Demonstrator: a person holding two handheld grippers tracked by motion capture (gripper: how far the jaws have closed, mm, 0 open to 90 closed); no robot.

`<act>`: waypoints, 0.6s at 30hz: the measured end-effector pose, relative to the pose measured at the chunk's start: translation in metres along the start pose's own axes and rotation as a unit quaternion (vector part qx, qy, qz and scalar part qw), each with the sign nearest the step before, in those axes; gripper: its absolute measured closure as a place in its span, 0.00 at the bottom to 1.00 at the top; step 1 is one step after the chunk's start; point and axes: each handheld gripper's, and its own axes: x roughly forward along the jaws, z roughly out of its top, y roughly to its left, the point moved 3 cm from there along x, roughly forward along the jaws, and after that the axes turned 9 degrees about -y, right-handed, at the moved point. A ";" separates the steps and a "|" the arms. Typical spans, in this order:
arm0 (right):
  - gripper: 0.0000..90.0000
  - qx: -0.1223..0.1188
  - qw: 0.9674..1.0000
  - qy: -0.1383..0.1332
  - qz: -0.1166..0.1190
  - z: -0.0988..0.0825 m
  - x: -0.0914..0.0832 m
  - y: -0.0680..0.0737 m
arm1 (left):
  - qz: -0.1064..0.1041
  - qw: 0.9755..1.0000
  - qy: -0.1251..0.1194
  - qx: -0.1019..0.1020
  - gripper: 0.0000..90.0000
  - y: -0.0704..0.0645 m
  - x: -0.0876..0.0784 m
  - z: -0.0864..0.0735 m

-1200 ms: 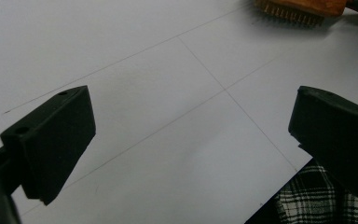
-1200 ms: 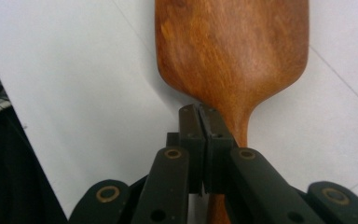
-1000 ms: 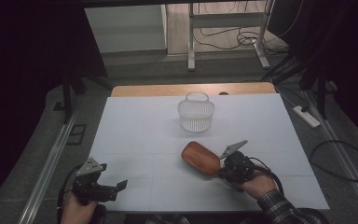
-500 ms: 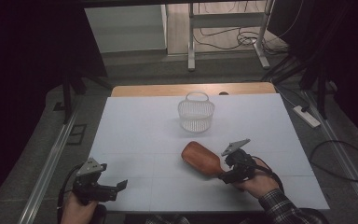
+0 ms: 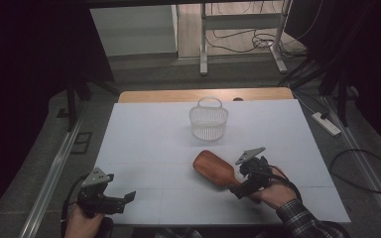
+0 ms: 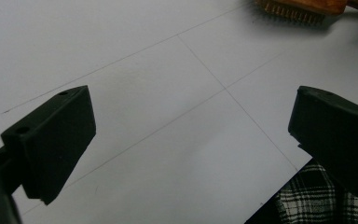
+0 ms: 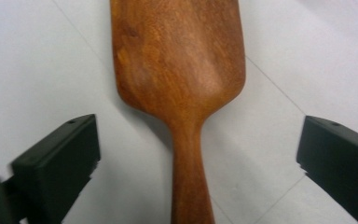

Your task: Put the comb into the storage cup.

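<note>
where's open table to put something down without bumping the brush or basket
The white table top is bare left of the basket, down to the left gripper. Another bare strip lies right of the basket, toward the far right corner. It is crowded at near right, where the wooden brush lies between the right gripper's open jaws.

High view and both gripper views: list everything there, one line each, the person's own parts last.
hairbrush: one, reddish-brown wood, bristles down on the table, handle toward the right tool.
basket: one, white, upright at the table's far middle.
table: one, white top with thin grid lines.
power strip: one, white, on the floor at right.
left tool: one, black, open, near-left edge.
right tool: one, black, jaws just opened, handle between them, untouched.
sleeve: one, plaid, right forearm.
</note>
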 end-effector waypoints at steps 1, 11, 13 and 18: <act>0.00 0.000 1.000 -0.001 -0.001 0.000 0.000 -0.001 | 0.000 1.000 0.000 0.000 0.02 0.000 0.000 0.000; 0.00 0.009 1.000 0.005 0.008 -0.003 0.007 -0.006 | 0.000 1.000 0.000 0.001 0.02 0.000 0.000 0.000; 0.00 0.003 1.000 0.012 0.008 -0.004 0.011 -0.005 | 0.000 1.000 0.000 0.001 0.02 0.000 0.000 0.000; 0.00 0.005 1.000 0.030 0.007 -0.006 0.016 -0.005 | -0.001 1.000 0.001 0.001 0.02 0.000 0.000 0.000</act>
